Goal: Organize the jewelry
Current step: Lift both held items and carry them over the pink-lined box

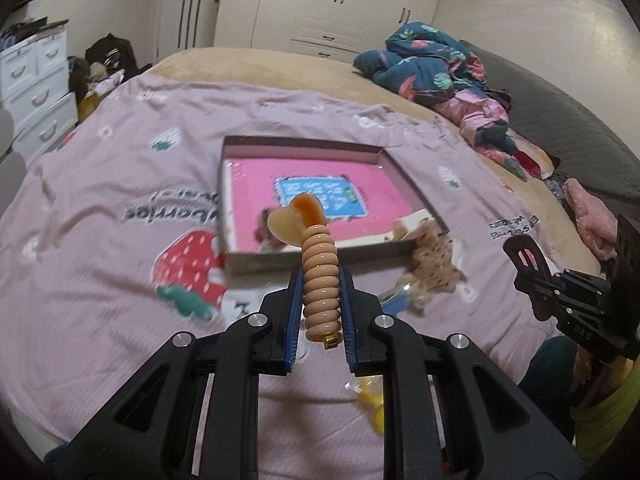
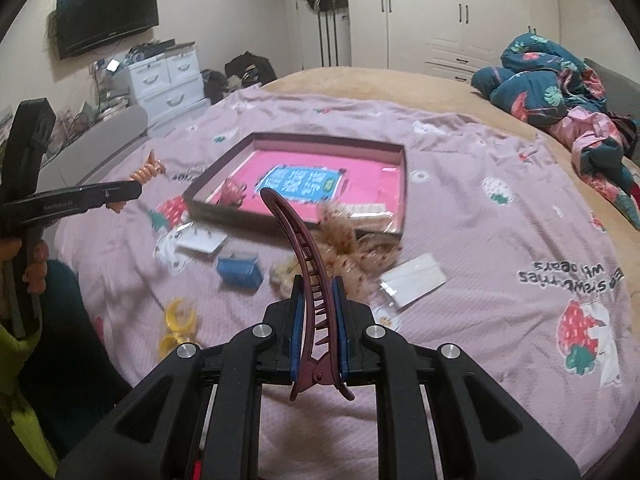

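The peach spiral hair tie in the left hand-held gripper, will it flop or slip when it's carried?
The peach spiral hair tie stands upright above the left hand-held gripper, so it probably holds shape yet may wobble. Its glossy coils look slippery; its bow top could tip it.

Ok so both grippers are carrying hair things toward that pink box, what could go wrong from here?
1. The peach spiral hair tie is springy and stands tall between the left gripper fingers; it may squirm out.
2. The maroon hair clip is pinched near its hinge by the right gripper, so it may pivot.
3. The box is shallow; dropped items may bounce out.
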Motion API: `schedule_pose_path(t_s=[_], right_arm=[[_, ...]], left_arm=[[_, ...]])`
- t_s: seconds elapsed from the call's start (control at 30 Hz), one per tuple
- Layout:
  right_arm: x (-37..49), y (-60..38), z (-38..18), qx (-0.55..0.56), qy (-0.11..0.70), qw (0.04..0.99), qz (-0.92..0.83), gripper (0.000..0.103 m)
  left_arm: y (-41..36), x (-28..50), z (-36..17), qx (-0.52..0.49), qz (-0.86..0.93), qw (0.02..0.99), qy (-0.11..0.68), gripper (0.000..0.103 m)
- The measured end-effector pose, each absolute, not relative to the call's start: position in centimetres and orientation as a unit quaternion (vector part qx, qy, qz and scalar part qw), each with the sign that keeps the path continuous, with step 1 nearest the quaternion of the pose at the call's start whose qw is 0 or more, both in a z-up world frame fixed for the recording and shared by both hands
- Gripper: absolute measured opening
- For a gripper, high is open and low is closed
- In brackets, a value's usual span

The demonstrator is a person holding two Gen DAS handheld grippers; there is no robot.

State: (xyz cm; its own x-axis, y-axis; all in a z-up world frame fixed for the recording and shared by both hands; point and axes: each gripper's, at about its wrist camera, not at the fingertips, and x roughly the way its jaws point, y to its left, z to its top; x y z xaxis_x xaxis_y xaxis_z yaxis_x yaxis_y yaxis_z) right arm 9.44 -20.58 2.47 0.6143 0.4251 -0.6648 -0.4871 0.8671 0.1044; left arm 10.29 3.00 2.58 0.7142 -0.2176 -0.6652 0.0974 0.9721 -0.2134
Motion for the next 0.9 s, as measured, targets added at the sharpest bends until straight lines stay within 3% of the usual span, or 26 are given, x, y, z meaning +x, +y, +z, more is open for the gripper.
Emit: schedule_pose_path(t_s=[0.9], right_arm=[[17.7,-20.1,7.9,-0.009,0.305,0.926,0.223,0.013]], left_arm=[[-0.5,18.1,4.4,-0.060,-0.115,0.926,0.355,0.011]])
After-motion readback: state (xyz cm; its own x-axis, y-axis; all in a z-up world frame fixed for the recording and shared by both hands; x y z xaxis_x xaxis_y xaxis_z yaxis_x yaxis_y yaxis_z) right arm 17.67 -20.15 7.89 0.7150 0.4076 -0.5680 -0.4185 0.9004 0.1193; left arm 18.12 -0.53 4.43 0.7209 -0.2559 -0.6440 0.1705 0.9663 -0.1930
